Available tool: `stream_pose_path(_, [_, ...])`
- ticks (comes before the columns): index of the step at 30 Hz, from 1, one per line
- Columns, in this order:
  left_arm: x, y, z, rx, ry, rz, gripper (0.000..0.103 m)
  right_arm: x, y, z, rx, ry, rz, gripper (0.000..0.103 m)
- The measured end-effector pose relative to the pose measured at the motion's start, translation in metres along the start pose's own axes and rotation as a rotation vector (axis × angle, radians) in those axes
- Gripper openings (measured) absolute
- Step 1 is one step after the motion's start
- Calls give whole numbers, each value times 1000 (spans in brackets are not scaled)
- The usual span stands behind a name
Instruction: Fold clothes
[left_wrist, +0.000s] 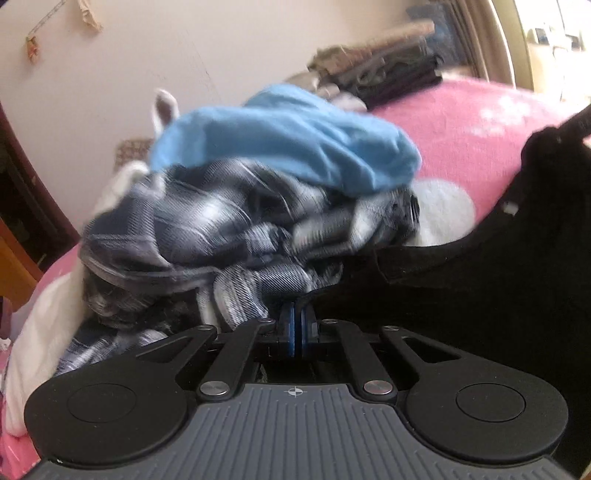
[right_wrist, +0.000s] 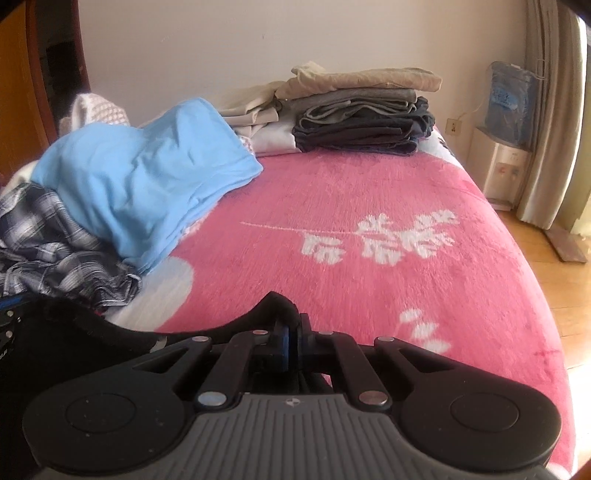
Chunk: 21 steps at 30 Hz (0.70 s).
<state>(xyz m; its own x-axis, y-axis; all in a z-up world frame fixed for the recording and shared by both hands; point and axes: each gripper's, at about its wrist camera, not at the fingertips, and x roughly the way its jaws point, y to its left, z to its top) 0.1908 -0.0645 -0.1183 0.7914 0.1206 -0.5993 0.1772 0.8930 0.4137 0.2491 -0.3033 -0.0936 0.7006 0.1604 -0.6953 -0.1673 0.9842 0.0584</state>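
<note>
A black garment hangs stretched between my two grippers over the pink bed. My left gripper is shut, with its blue pads pinching the black cloth's edge at the tips. In the right wrist view the same black garment runs off to the left from my right gripper, which is shut on a bunched fold of it. Behind lies a heap with a dark plaid shirt and a light blue garment on top. The right wrist view also shows the plaid shirt and the blue garment.
A stack of folded clothes sits at the far end of the pink flowered blanket, against the wall. A water dispenser and a curtain stand right of the bed over a wooden floor. Wooden furniture is at the left.
</note>
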Motion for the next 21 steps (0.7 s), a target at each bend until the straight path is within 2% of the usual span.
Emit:
stream_pose_path(1, [6, -5, -3, 24, 28, -12, 3, 7, -1, -2, 0, 20, 1, 4])
stream_pose_path(3, [4, -12, -7, 61, 11, 11, 4, 16, -3, -6, 12, 43, 15, 5])
stream_pose_path(4, [2, -13, -7, 71, 18, 16, 10, 17, -6, -8, 24, 39, 26, 7])
stream_pose_path(5, [0, -13, -6, 75, 29, 23, 25, 14, -11, -5, 51, 50, 47, 9])
stream_pose_path(6, [-4, -11, -4, 77, 36, 31, 34, 10, -16, -3, 80, 63, 69, 19])
stream_pose_path(7, [-9, -8, -2, 69, 40, 26, 48, 6, -21, 0, 110, 77, 92, 35])
stream_pose_path(8, [-16, -3, -1, 55, 47, 17, 59, -1, -27, 3, 139, 83, 101, 41])
stream_pose_path(9, [-24, 1, 0, 36, 54, 14, 63, -11, -32, 4, 160, 76, 96, 46])
stream_pose_path(11, [-47, 10, -1, 7, 59, 35, 73, -38, -44, 5, 182, 55, 99, 48])
stream_pose_path(14, [-94, 21, -8, -37, 59, 71, 85, -86, -63, -3, 250, 53, 150, 49])
stream_pose_path(17, [-143, 36, -13, -99, 62, 75, 86, -146, -78, -18, 314, 43, 207, 49])
stream_pose_path(21, [-212, 50, -21, -149, 60, 51, 87, -244, -88, -44, 360, -21, 286, 49])
